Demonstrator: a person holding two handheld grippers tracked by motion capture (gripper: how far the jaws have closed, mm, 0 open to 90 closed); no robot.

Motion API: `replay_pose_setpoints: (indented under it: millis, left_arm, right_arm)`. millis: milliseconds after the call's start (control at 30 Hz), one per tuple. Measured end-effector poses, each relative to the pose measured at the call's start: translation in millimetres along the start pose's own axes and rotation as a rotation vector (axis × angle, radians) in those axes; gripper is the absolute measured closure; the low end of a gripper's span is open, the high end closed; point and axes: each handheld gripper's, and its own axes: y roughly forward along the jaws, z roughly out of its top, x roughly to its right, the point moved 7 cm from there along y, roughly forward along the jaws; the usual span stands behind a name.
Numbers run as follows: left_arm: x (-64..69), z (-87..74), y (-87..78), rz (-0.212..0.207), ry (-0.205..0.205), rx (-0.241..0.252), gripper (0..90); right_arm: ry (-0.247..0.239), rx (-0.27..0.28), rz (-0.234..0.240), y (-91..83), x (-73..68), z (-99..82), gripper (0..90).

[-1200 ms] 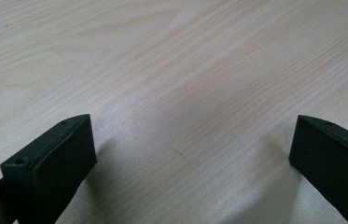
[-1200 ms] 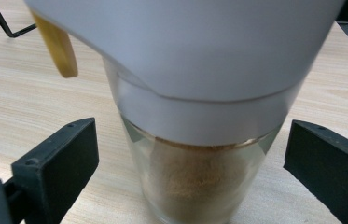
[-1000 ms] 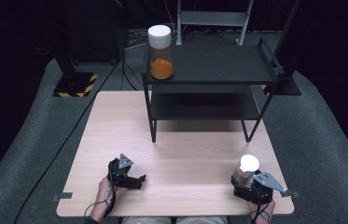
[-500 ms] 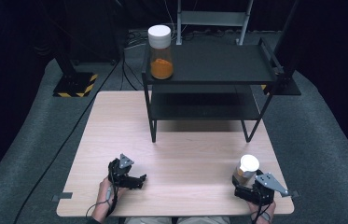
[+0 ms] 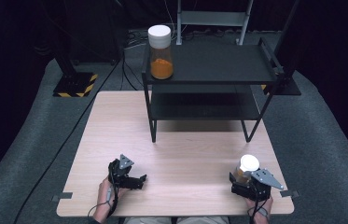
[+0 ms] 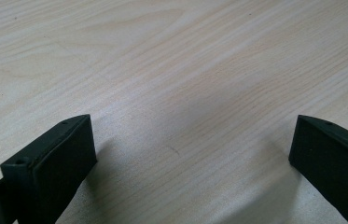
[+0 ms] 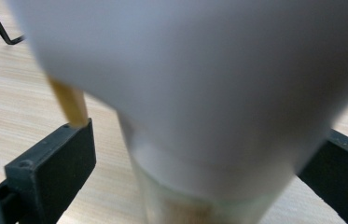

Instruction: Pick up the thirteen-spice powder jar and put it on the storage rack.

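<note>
Small white-lidded jar [image 5: 247, 166] stood upright at the table's [image 5: 185, 140] 5 o'clock corner, between the right gripper's [image 5: 242, 178] jaws. Those jaws had just been opening and stood wide, flanking the jar; contact could not be made out. Left gripper [image 5: 136, 179] sat at 7 o'clock, jaws apart over bare wood.

Jar lid [image 7: 195, 84] blurred, cut off at top; jar base hidden below frame
</note>
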Motion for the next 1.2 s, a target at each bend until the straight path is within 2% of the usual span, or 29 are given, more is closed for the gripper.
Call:
replay_pose_setpoints:
  millis: [200,400,600,900,1000,1200]
  left_arm:
    - [1.6,-0.1,-0.1,0.006,-0.002,0.001,0.2]
    - [1.8,-0.1,0.0,0.007,-0.004,0.000,0.1]
    - [1.5,-0.3,-0.2,0.004,0.004,0.001,0.3]
    - [0.5,-0.7,-0.6,-0.011,0.017,0.001,0.3]
    - [0.1,-0.6,-0.5,-0.017,0.021,0.001,0.3]
    - [0.1,-0.6,-0.5,-0.017,0.021,0.001,0.3]
  right_arm:
    - [0.010,0.000,0.000,4.5,1.7,-0.4,0.4]
    - [0.013,0.011,0.010,2.9,2.3,-2.5,18.3]
    - [0.037,0.009,0.012,3.6,5.7,-2.1,27.4]
    - [0.045,0.012,0.020,2.4,8.1,-1.3,29.5]
    - [0.048,0.028,0.027,0.1,9.7,-1.0,29.7]
    - [0.039,0.038,0.041,-3.6,11.5,7.2,29.7]
